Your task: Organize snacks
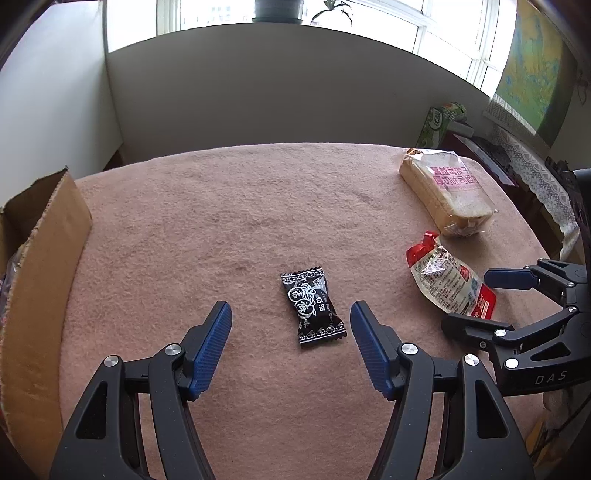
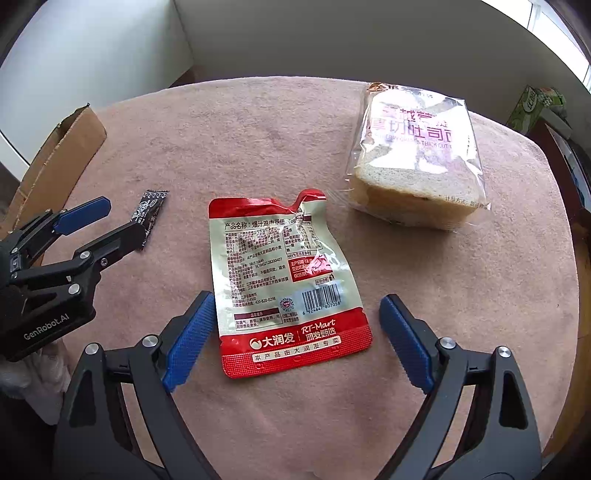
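Where pink cloth (image 1: pixel 258 206) ends, window (image 1: pixel 369 14) behind.

Your left black plastic two-finger gripper (image 1: pixel 291 314) has ribbed blue pads (image 1: pixel 210 350), silver screws and white "GenRobot.AI" lettering; your matching right gripper (image 2: pixel 297 306) reads "DAS".
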The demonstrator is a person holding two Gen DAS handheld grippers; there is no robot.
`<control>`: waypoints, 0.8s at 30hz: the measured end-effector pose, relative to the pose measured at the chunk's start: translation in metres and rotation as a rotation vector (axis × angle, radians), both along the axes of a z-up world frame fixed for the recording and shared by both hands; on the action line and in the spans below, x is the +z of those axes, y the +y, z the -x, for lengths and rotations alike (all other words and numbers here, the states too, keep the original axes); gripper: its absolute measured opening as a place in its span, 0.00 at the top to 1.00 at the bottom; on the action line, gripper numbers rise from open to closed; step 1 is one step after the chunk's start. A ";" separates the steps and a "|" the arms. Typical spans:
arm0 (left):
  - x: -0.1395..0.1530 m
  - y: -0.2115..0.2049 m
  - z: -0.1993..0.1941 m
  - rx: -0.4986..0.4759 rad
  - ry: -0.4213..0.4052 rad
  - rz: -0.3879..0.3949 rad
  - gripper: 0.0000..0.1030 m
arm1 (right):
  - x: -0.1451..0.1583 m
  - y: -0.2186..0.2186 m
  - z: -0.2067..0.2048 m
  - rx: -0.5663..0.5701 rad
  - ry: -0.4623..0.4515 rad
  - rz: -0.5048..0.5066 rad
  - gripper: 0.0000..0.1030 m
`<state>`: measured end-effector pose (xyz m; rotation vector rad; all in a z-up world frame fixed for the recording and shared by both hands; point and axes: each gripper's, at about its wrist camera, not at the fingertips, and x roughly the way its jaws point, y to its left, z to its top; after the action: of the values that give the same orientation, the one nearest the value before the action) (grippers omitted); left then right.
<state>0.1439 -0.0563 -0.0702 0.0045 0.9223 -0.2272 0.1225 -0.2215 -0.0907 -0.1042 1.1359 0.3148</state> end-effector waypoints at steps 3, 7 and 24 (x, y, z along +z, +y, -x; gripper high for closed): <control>-0.005 -0.002 -0.007 0.010 0.023 -0.007 0.51 | -0.002 0.009 -0.005 0.011 0.001 0.003 0.11; -0.006 -0.009 -0.007 -0.002 0.009 -0.038 0.64 | -0.006 0.019 -0.006 0.033 -0.004 0.032 0.11; -0.006 -0.011 -0.012 -0.016 0.014 -0.004 0.82 | -0.003 0.034 -0.004 0.059 -0.037 0.048 0.34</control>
<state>0.1560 -0.0670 -0.0759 0.0140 0.9374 -0.2407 0.1262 -0.1875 -0.0934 -0.1851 1.1056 0.3369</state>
